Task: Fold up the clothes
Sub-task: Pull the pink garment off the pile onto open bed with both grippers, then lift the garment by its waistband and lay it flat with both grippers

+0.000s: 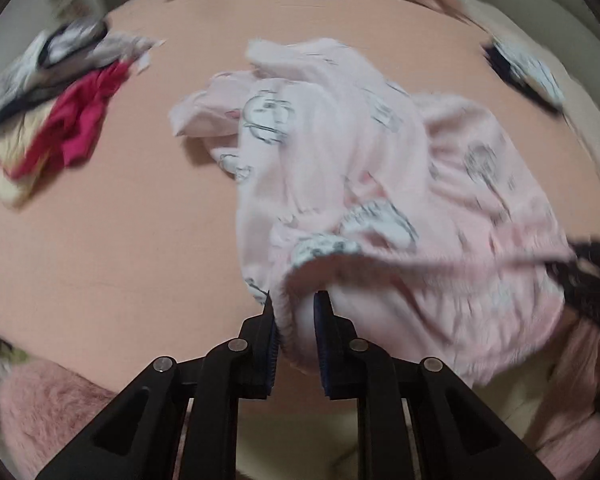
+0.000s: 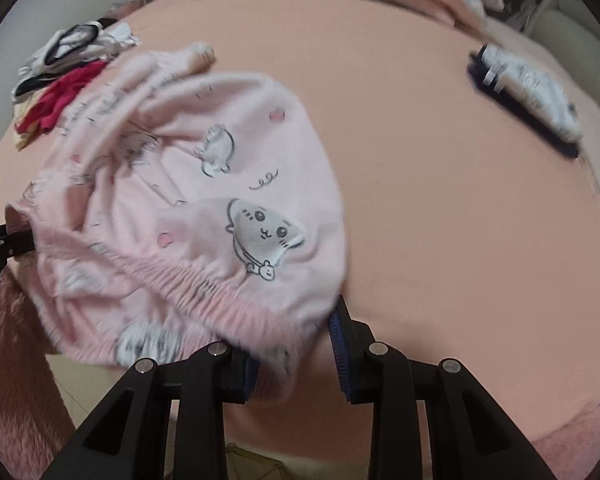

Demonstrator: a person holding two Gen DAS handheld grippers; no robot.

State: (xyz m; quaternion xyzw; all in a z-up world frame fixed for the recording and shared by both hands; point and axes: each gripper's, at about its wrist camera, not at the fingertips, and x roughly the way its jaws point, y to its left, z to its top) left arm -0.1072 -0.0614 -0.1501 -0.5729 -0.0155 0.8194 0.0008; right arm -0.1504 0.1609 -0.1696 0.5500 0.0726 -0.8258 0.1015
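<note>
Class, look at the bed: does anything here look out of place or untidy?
Yes: the pink pyjama bottoms lie crumpled, and a jumbled clothes heap sits at the bed's far left, unfolded.

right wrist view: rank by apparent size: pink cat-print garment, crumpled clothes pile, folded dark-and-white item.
1. pink cat-print garment, largest by far, though it is also nearest the camera.
2. and 3. crumpled clothes pile and folded dark-and-white item look about alike; both are far and blurred, so no firm order.
</note>
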